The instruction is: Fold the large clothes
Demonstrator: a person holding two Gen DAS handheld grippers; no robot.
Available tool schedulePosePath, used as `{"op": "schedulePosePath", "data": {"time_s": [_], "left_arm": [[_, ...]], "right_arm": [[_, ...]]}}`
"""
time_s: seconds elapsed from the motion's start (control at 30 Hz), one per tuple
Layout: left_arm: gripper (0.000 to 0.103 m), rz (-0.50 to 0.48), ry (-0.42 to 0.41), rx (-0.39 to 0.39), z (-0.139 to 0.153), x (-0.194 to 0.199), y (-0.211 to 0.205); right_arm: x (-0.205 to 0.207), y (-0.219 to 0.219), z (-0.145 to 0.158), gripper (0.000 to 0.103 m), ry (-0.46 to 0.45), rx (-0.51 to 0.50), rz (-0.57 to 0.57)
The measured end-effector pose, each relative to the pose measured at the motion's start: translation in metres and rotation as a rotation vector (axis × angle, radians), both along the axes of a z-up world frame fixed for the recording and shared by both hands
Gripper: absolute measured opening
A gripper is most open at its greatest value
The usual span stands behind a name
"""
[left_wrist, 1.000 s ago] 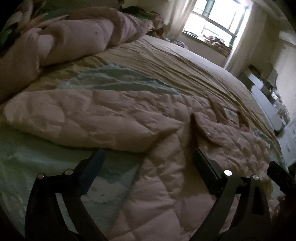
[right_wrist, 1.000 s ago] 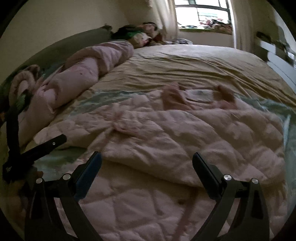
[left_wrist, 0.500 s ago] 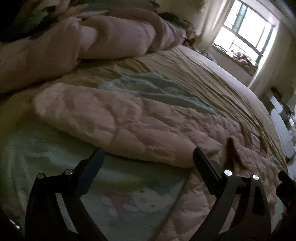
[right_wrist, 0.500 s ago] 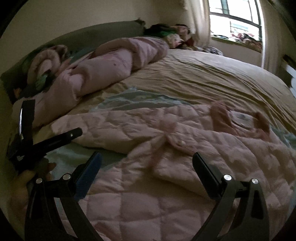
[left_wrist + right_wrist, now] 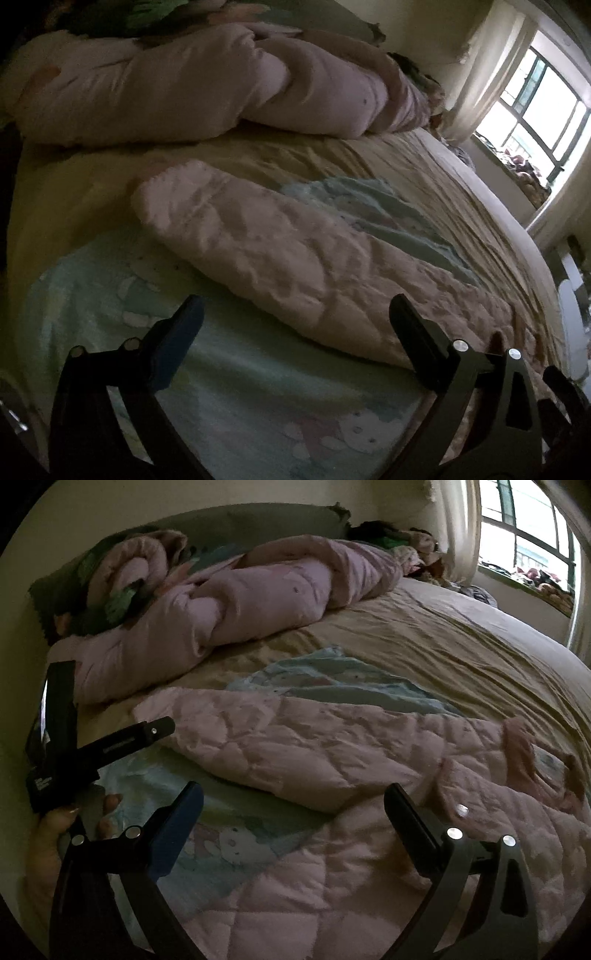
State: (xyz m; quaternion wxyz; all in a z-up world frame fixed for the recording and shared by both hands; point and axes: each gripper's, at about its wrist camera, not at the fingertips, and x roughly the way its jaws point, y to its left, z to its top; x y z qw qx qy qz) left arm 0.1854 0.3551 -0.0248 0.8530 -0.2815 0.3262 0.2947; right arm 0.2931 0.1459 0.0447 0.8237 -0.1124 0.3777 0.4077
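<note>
A pink quilted coat (image 5: 369, 878) lies spread on the bed, its collar (image 5: 517, 746) to the right. One sleeve (image 5: 280, 738) stretches out to the left over a teal cartoon blanket (image 5: 236, 842). In the left wrist view the same sleeve (image 5: 280, 258) runs diagonally, its cuff end (image 5: 159, 188) at the far left. My left gripper (image 5: 295, 325) hangs open just in front of the sleeve, holding nothing. My right gripper (image 5: 293, 808) is open above the spot where the sleeve meets the coat body, and it holds nothing either. At the left of the right wrist view, a hand (image 5: 51, 834) holds the left gripper (image 5: 114, 698).
A rolled pink duvet (image 5: 258, 602) and pillows lie along the grey headboard (image 5: 258, 520). The tan sheet (image 5: 461, 646) covers the far half of the bed. A bright window (image 5: 539, 107) and white furniture (image 5: 572, 295) stand to the right.
Both grippers have moved left along the coat, from its body toward the outstretched sleeve. The left one is now nearer the cuff. Both stayed open, and the coat has not moved.
</note>
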Motion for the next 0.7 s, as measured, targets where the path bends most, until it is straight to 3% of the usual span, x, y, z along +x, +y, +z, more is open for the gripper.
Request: {"op": "schedulePosePath", "data": {"time_s": [0.3, 0.57, 0.7], "left_arm": [[0.094, 0.064, 0.003, -0.049, -0.016, -0.009, 0.027], [0.094, 0.12, 0.014, -0.14, -0.042, -0.017, 0.056], [0.094, 0.133, -0.039, -0.206, -0.051, -0.02, 0.07]], "right_arm": [[-0.003, 0.038, -0.017, 0.098, 0.004, -0.07, 0.081], [-0.005, 0.064, -0.042, 0.098, 0.004, -0.133, 0.161], [-0.003, 0.076, -0.055, 0.098, 0.02, -0.145, 0.173]]}}
